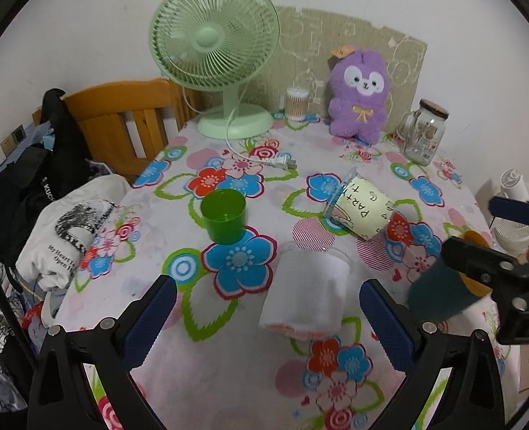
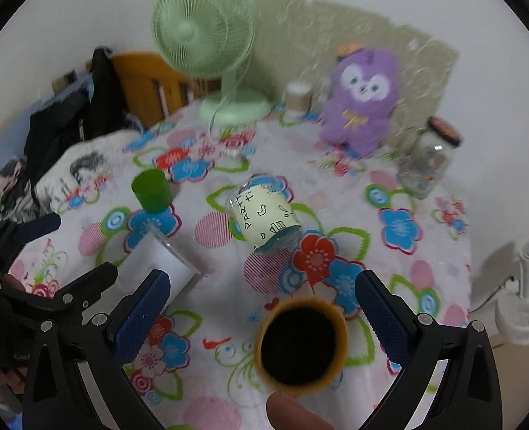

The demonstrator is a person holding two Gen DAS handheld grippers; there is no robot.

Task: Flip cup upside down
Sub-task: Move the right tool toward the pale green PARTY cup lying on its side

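Observation:
A clear cup with a white liner (image 1: 309, 286) lies on its side on the flowered tablecloth (image 1: 228, 358), between the fingers of my open left gripper (image 1: 268, 317). It also shows in the right wrist view (image 2: 164, 263). A cup with an orange rim and dark inside (image 2: 300, 340) stands with its mouth up between the fingers of my open right gripper (image 2: 262, 313); a fingertip (image 2: 289, 412) is near it. In the left wrist view this teal and orange cup (image 1: 439, 294) sits by the right gripper (image 1: 497, 261). A clear "PARTY" cup (image 1: 361, 211) lies on its side. A green cup (image 1: 224, 216) stands upright.
A green desk fan (image 1: 214, 50) with its cord and plug (image 1: 278, 161), a cotton swab jar (image 1: 296, 103), a purple plush (image 1: 359, 96) and a glass mug jar (image 1: 423, 130) stand at the back. Clothes (image 1: 67, 229) and a wooden chair (image 1: 128, 122) are at left. A white fan (image 2: 525, 294) is at right.

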